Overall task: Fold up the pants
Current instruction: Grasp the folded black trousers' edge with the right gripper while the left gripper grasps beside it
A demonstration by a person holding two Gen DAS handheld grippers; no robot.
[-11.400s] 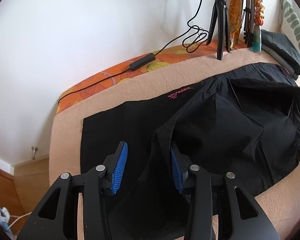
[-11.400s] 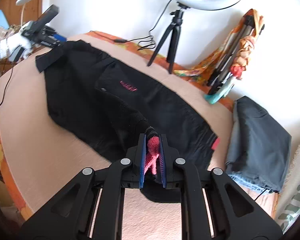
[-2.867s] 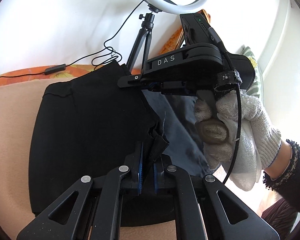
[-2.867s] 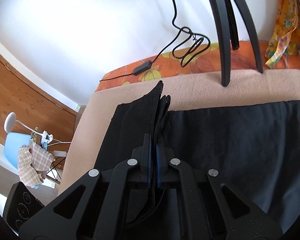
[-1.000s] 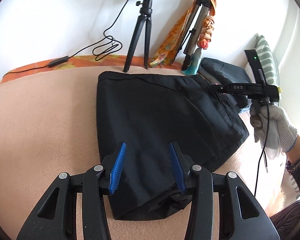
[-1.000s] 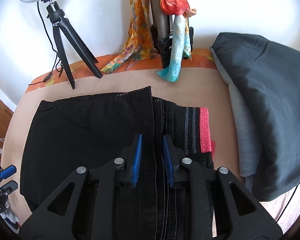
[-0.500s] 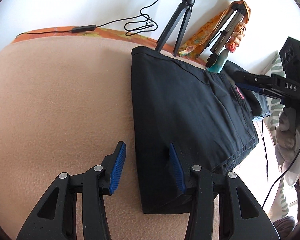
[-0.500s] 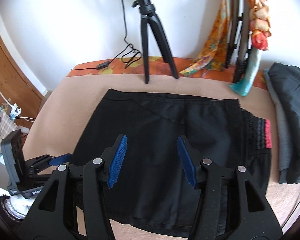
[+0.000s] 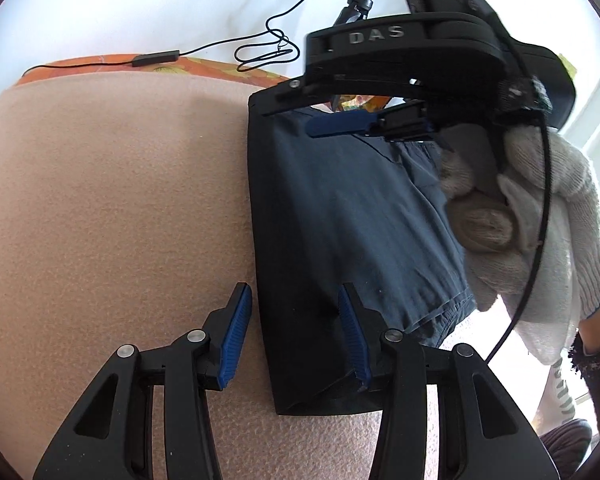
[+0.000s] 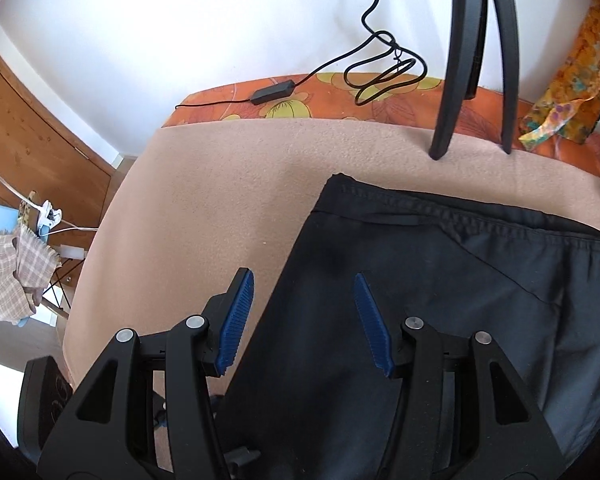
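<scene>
Black pants [image 9: 340, 220] lie folded into a rectangle on the beige blanket [image 9: 120, 200]. My left gripper [image 9: 294, 292] is open and straddles the pants' left edge near the front corner: one pad over the blanket, the other over the cloth. My right gripper [image 10: 302, 276] is open too and straddles the same left edge farther back, above the pants [image 10: 420, 300]. The left wrist view shows a white-gloved hand [image 9: 532, 216] holding the right gripper above the pants' far corner, one blue finger pad [image 9: 340, 126] showing. Nothing is pinched in either.
A black tripod [image 10: 476, 40] stands on the blanket just behind the pants. A cable with a switch box [image 10: 272, 90] lies on the orange flowered sheet [image 10: 320, 100]. Patterned cloth [image 10: 564, 112] is at the back right. A chair with checked cloth [image 10: 16, 264] stands beyond the bed's left edge.
My right gripper opened wider off the waistband, then swept left across the pants to their left edge. The left gripper settled slightly lower at the near left edge.
</scene>
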